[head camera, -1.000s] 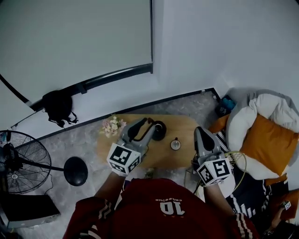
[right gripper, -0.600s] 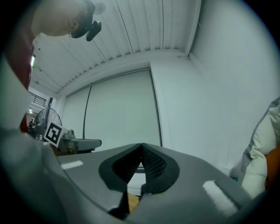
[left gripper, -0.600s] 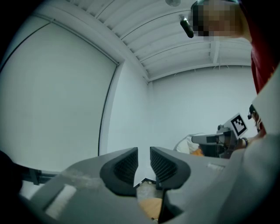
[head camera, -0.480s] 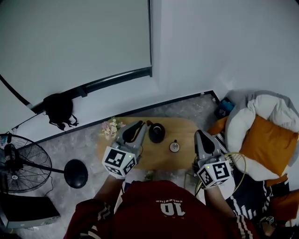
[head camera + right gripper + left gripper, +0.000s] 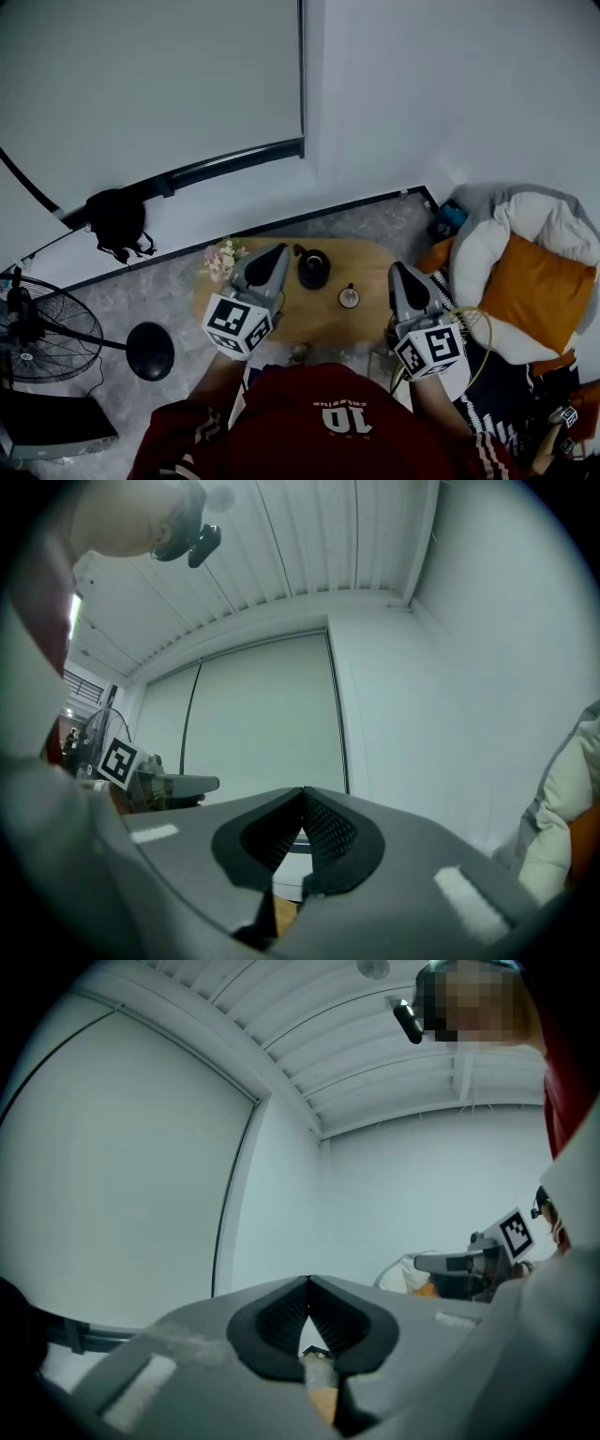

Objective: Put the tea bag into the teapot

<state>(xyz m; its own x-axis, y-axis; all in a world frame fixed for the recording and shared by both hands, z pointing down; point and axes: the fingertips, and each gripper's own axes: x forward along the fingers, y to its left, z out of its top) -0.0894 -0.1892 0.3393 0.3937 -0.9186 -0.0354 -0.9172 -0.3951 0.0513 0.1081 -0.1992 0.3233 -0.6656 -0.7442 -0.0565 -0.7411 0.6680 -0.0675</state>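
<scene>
1. Teapot [image 5: 313, 268] first: black, upright, on the oval bench [image 5: 323, 328], close to the far edge and a little left of the middle.
2. Left hand-held gripper [image 5: 277, 251] hangs just beside the teapot, on its left. From the head view I cannot tell whether the two touch.
3. Its own view shows the jaws [image 5: 307, 1281] pressed together at the tips, with nothing pinched between the pads.
4. Right hand-held gripper [image 5: 397, 269] is over the right end of the bench, well apart from the teapot. Its jaws [image 5: 302, 789] are also closed tip to tip, and empty.
5. Tea bag: too small to pick out in any view, so I cannot place it.
6. Round thing [image 5: 349, 297], white in the middle with a dark rim, stands right of the teapot and apart from it, between the two grippers. Cup or lid, I cannot tell.
7. Flowers [image 5: 222, 257] sit at the far left edge of the bench, near the left gripper's flank.
8. Open room: the near half of the bench is bare wood from one gripper to the other, down to the near edge.
9. Beyond the far edge, a strip of grey floor [image 5: 375, 214] runs along the wall.
10. Fan [image 5: 37, 333] stands well off to the left. On the right, an orange cushion [image 5: 539, 295] on a white seat crowds the bench's right end.
</scene>
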